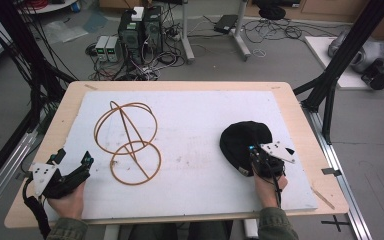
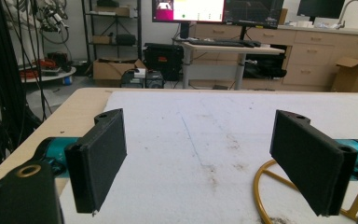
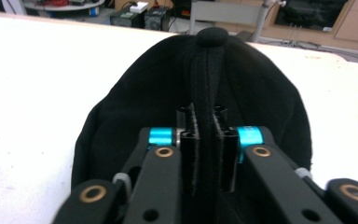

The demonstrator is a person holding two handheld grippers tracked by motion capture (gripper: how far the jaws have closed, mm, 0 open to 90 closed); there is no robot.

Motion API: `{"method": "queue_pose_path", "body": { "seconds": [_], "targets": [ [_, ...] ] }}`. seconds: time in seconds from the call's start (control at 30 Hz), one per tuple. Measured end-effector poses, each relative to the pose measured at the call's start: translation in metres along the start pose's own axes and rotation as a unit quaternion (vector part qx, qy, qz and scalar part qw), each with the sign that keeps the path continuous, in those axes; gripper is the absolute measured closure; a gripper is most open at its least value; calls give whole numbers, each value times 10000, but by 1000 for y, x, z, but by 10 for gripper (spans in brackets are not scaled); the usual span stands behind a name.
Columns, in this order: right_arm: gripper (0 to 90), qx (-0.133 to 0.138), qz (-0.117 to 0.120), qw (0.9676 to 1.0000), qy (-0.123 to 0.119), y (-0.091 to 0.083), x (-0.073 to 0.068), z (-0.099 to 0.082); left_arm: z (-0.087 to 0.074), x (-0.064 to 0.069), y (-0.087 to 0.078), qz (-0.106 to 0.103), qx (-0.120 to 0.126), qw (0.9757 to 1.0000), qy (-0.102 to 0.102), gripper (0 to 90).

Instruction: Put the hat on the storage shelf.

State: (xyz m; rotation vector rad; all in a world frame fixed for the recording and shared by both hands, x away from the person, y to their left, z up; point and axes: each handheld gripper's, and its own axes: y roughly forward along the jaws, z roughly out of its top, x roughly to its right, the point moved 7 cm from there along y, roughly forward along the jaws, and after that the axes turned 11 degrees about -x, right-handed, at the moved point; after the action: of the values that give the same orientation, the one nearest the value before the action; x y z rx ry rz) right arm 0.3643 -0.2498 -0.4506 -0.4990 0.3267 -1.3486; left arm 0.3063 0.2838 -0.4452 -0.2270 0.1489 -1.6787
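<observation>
**A:** Black cloth was what your right tool (image 3: 208,140) had hold of: its jaws were pressed together on a raised fold of the black cap (image 3: 168,93), pinching the seam that ran up to the button on top.

**B:** And where did the cap sit?

**A:** On the white mat (image 1: 200,150), at the right side of the counter (image 1: 300,115), just ahead of your right hand (image 1: 266,187). In the high view the right tool (image 1: 256,156) met the cap (image 1: 242,137) at its near edge, with the grey plate lying over the tool.

**B:** What about your left side?

**A:** Your left tool (image 2: 209,158) was spread wide, with nothing between the jaws but bare mat. Your left hand (image 1: 70,200) rested at the near left corner of the counter, the left tool (image 1: 75,161) angled toward the middle.

**B:** Was anything close to it?

**A:** Yes, the wire stand (image 1: 127,142), made of golden-brown hoops. Its round base lay on the mat just right of the left tool, apart from it, and a rounded frame rose behind that base. You could see part of the base ring (image 2: 265,196) past the right-hand jaw in the left gripper view.

**B:** And the cap and stand?

**A:** Well apart, with open mat between them. Beyond the counter, computer boxes (image 1: 140,27) and tangled cables lay on the floor.
</observation>
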Motion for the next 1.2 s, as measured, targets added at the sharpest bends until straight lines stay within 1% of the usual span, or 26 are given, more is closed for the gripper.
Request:
{"method": "queue_pose_path", "body": {
  "seconds": [0.13, 0.27, 0.4, 0.5, 0.63, 0.67, 0.73, 0.77, 0.83, 0.9, 0.97, 1.0, 1.03, 1.1, 1.2],
  "targets": [
    [857, 44, 37, 10000, 1, 0, 0, 0, -1, 0, 1, -20, -47, 10000, -8, 186],
    [859, 83, 84, 9999, 44, -1, 1, -1, 0, 0, 1, -27, -4, 10000, -6, 186],
    [859, 108, 95, 9999, 58, -1, 1, 0, 0, 0, 1, -26, -19, 10000, -14, 186],
    [859, 80, 133, 9998, 155, -1, 2, -1, 0, -1, 1, -21, -18, 10000, -21, 186],
    [859, 138, 126, 9997, 151, -2, 2, 1, 0, -1, 1, -22, -7, 10000, -39, 186],
    [860, 171, 123, 9997, 143, -3, 2, 2, 0, -2, 0, -12, -7, 10000, -39, 186],
    [860, 217, 141, 9995, 202, -5, 2, 3, 0, -2, 0, -16, 0, 10000, -41, 186],
    [860, 283, 114, 9993, 192, -6, 4, 5, 0, -2, 0, -14, 1, 10000, -48, 186],
    [860, 331, 104, 9991, 228, -8, 5, 6, 0, -3, 0, -12, -2, 10000, -52, 186],
    [860, 357, 137, 9987, 323, -9, 5, 7, 0, -3, 0, -12, 3, 10000, -59, 187],
    [860, 420, 118, 9985, 318, -10, 7, 8, 0, -3, 0, -13, 0, 10000, -61, 186],
    [860, 446, 119, 9983, 360, -11, 7, 9, 0, -3, 0, -10, 0, 10000, -65, 186],
    [860, 469, 107, 9983, 338, -12, 9, 10, 0, -3, 0, -12, 4, 10000, -64, 187],
    [860, 512, 115, 9978, 396, -14, 8, 11, 0, -3, 0, -6, 0, 10000, -44, 186],
    [860, 638, 97, 9971, 396, -18, 9, 14, 0, -3, 0, -5, -21, 10000, -39, 187]
  ]
}}
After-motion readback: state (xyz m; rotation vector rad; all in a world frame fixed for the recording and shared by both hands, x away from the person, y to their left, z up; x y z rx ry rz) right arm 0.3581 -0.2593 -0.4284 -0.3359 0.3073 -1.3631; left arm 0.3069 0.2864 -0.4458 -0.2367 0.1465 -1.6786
